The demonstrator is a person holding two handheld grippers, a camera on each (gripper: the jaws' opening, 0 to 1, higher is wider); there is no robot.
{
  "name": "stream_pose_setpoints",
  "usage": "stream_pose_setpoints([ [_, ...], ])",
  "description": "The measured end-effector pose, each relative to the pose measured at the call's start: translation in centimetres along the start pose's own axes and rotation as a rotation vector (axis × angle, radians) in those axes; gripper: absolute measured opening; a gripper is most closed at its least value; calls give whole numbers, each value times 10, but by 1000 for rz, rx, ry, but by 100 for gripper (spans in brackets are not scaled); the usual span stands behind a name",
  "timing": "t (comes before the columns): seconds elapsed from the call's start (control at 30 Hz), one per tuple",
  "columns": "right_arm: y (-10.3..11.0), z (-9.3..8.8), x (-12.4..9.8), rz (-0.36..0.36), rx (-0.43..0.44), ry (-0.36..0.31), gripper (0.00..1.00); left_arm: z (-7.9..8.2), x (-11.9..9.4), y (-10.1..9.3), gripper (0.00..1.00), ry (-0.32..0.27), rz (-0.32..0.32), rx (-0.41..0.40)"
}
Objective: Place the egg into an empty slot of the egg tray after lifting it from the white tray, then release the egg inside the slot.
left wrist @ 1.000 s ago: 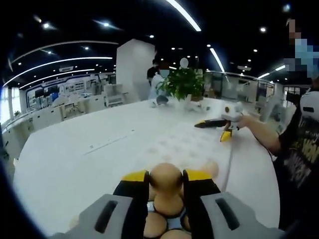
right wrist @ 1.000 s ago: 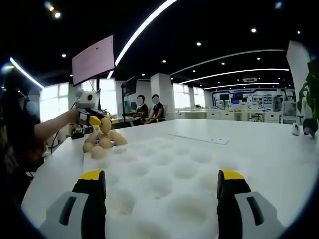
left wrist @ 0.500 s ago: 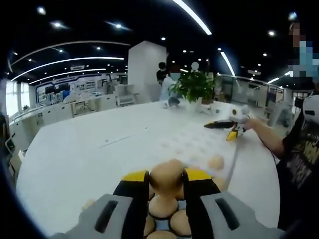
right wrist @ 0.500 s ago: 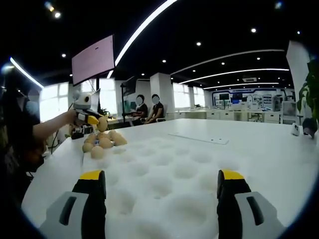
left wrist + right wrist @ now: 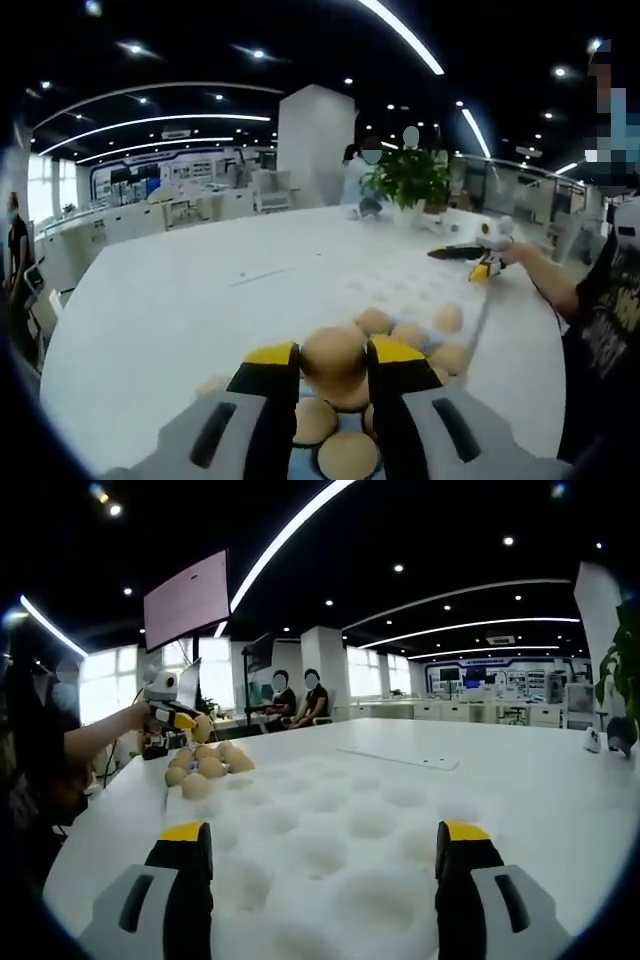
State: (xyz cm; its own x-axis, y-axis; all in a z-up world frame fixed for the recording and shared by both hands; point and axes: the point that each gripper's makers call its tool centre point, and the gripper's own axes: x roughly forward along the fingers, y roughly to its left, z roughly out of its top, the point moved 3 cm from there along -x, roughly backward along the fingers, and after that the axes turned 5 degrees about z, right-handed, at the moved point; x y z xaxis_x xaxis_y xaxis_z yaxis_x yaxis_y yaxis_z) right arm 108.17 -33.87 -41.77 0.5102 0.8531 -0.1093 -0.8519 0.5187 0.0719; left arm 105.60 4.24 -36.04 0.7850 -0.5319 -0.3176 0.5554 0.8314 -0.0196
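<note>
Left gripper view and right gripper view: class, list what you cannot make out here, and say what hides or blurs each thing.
1. White tray under the eggs: left gripper view, hidden by the left tool and the held egg.
2. Egg's contact with the left tool: right gripper view, too small.
3. Egg tray's near slots: right gripper view, cut off by the bottom edge, behind the right tool.
4. Plant: cut off at the right edge.
</note>
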Motion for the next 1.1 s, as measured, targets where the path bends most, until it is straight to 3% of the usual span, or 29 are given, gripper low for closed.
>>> stream_pose_setpoints([
  [0.53, 0, 1, -1, -2, 0, 0, 96, -10, -21, 25, 26, -16, 80, -45],
  [1.1, 0, 1, -2, -3, 2, -5, 96, -43, -25, 48, 26, 26, 130, -101],
])
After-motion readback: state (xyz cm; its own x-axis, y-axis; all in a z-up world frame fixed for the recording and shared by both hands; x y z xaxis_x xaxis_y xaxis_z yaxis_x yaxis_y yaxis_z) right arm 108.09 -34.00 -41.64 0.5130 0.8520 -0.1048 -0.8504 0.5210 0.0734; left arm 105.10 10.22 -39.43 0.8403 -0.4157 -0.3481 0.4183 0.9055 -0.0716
